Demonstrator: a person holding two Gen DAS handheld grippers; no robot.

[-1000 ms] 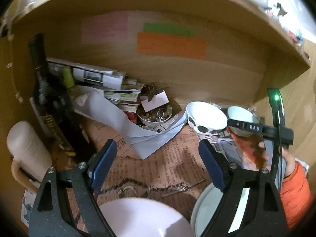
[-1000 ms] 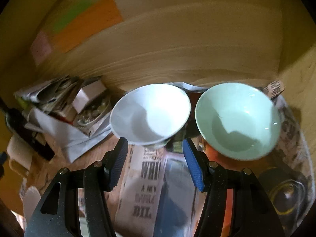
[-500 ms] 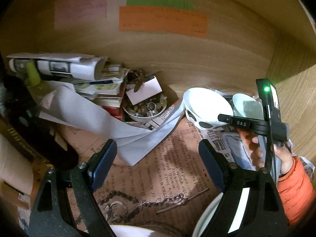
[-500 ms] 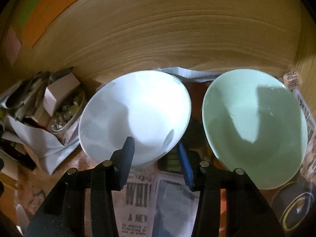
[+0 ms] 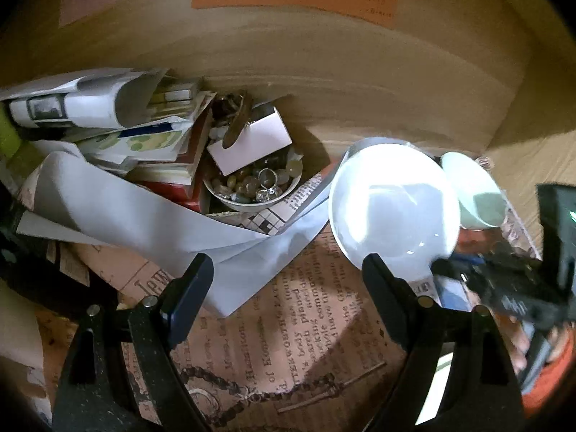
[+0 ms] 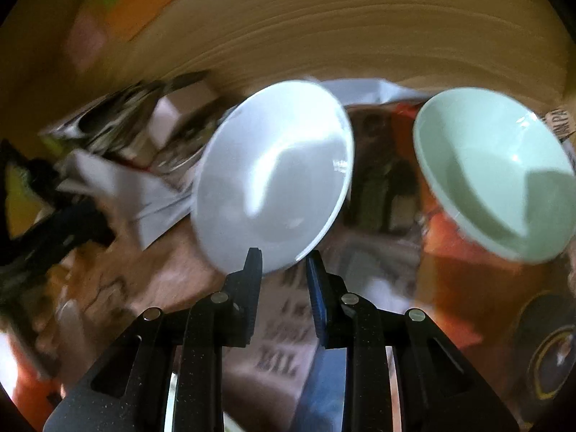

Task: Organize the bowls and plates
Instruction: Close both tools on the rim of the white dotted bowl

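A white bowl [image 6: 273, 176] is tipped up on its edge, and its near rim sits between the pads of my right gripper [image 6: 283, 255], whose jaws are closing on it. To its right rests a pale green bowl [image 6: 493, 172], untouched. In the left wrist view the white bowl [image 5: 392, 208] is tilted beside the green bowl [image 5: 475, 194], just past my left gripper's right finger. My left gripper [image 5: 286, 264] hangs open over the newspaper lining [image 5: 306, 316], holding nothing. A sliver of white plate [image 5: 435, 392] shows at the bottom right.
This is a wooden shelf with a back wall [image 5: 360, 72] close behind. A small bowl of trinkets [image 5: 252, 187], stacked papers and books [image 5: 108, 115] and a loose white sheet [image 5: 144, 216] crowd the left. A chain [image 5: 252, 392] lies in front. A hand in an orange sleeve [image 5: 550, 385] holds the right tool.
The right jaws have narrowed onto the white bowl's rim, and the bowl has tipped up. My left gripper has moved deeper into the shelf and lower; the plates in front have nearly left its view.
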